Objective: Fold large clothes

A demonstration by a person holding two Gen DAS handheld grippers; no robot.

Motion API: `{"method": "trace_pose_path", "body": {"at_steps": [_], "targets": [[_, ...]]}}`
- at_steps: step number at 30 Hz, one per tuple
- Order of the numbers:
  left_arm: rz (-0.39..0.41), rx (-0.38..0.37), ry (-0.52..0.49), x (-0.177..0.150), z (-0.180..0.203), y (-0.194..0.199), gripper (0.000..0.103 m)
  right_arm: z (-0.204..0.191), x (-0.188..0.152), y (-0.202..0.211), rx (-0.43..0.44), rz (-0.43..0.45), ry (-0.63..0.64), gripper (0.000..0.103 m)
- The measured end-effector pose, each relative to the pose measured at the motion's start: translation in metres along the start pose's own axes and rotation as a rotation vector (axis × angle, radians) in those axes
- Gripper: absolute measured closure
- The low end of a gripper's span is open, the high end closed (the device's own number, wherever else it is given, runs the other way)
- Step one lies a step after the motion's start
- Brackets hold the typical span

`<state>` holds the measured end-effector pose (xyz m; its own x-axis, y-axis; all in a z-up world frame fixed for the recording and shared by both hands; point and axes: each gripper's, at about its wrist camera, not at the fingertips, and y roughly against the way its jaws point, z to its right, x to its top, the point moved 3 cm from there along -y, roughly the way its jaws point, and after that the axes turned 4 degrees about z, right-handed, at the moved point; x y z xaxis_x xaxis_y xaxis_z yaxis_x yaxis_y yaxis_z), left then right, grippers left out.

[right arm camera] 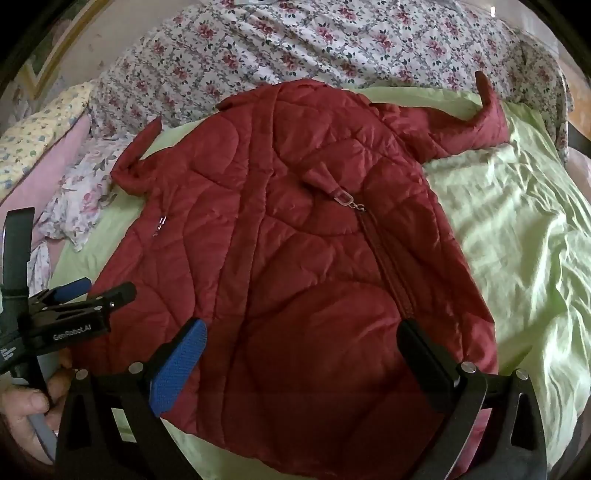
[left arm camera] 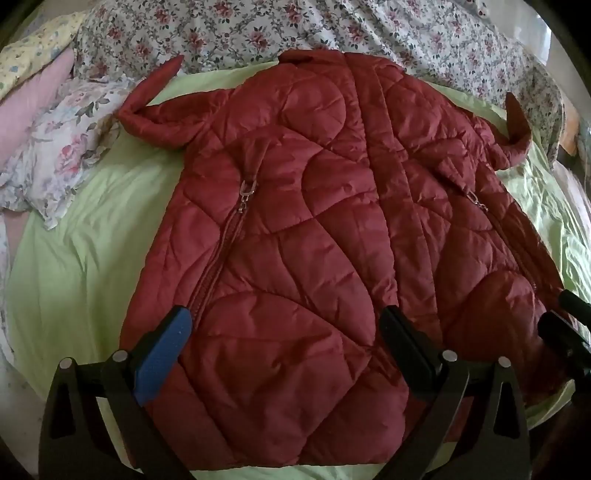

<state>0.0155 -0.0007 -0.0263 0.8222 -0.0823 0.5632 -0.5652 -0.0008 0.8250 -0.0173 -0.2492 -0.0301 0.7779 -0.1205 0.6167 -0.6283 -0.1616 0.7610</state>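
Observation:
A dark red quilted jacket (left arm camera: 314,229) lies front up and spread flat on a light green sheet (left arm camera: 85,258), collar at the far side, both sleeves bent outward. It also shows in the right wrist view (right arm camera: 295,258). My left gripper (left arm camera: 284,332) is open and empty, hovering over the hem's left half near the left pocket zipper (left arm camera: 243,192). My right gripper (right arm camera: 303,343) is open and empty over the hem's right half, near the right pocket zipper (right arm camera: 351,203). The left gripper (right arm camera: 92,291) shows at the left of the right wrist view.
A floral duvet (left arm camera: 295,33) is bunched along the far side of the bed. Floral and pink pillows (left arm camera: 55,140) lie at the far left. The green sheet (right arm camera: 517,240) stretches wrinkled to the right of the jacket.

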Motion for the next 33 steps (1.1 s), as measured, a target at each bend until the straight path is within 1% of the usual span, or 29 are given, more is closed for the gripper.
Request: {"method": "trace_pose_path", "body": {"at_steps": [7, 8, 12, 14, 19, 22, 24, 27, 30, 32, 33], "targets": [[-0.005, 0.003, 0.002, 0.0011, 0.0004, -0.0037, 0.001, 0.0001, 0.0021, 0.0022, 0.002, -0.002, 0.001, 0.0], [0.002, -0.002, 0.0, -0.0006, -0.0048, -0.0028, 0.001, -0.0006, 0.0018, 0.0017, -0.001, -0.004, 0.0, 0.0], [0.006, -0.011, 0.006, 0.0003, -0.0053, -0.0039, 0.001, 0.0014, 0.0015, 0.001, 0.007, 0.004, 0.007, 0.0], [0.003, 0.002, -0.001, 0.0029, -0.0056, -0.0025, 0.001, 0.0009, 0.0045, 0.0023, 0.018, 0.014, -0.003, 0.0], [0.007, 0.005, -0.004, 0.005, -0.0026, -0.002, 0.001, -0.001, 0.007, 0.0038, 0.023, 0.019, -0.002, 0.0], [0.003, 0.001, -0.004, 0.0056, -0.0015, -0.0026, 0.001, 0.0006, 0.0072, 0.0027, 0.007, 0.002, 0.004, 0.0], [0.0, -0.002, -0.002, 0.0053, -0.0002, -0.0037, 0.001, 0.0012, 0.0071, 0.0032, 0.02, 0.008, 0.0, 0.0], [-0.006, -0.008, -0.001, 0.006, 0.0013, -0.0052, 0.001, 0.0006, 0.0074, 0.0016, 0.007, -0.012, 0.005, 0.0], [-0.01, -0.011, -0.003, 0.0066, 0.0026, -0.0066, 0.001, 0.002, 0.0084, -0.0002, 0.013, -0.027, -0.002, 0.0], [-0.006, -0.014, -0.004, 0.0073, 0.0036, -0.0077, 0.001, 0.0038, 0.0085, -0.0016, 0.012, -0.042, -0.006, 0.0], [0.01, -0.009, -0.007, 0.0071, 0.0034, -0.008, 0.001, 0.0047, 0.009, -0.0021, 0.013, -0.043, -0.008, 0.0]]}}
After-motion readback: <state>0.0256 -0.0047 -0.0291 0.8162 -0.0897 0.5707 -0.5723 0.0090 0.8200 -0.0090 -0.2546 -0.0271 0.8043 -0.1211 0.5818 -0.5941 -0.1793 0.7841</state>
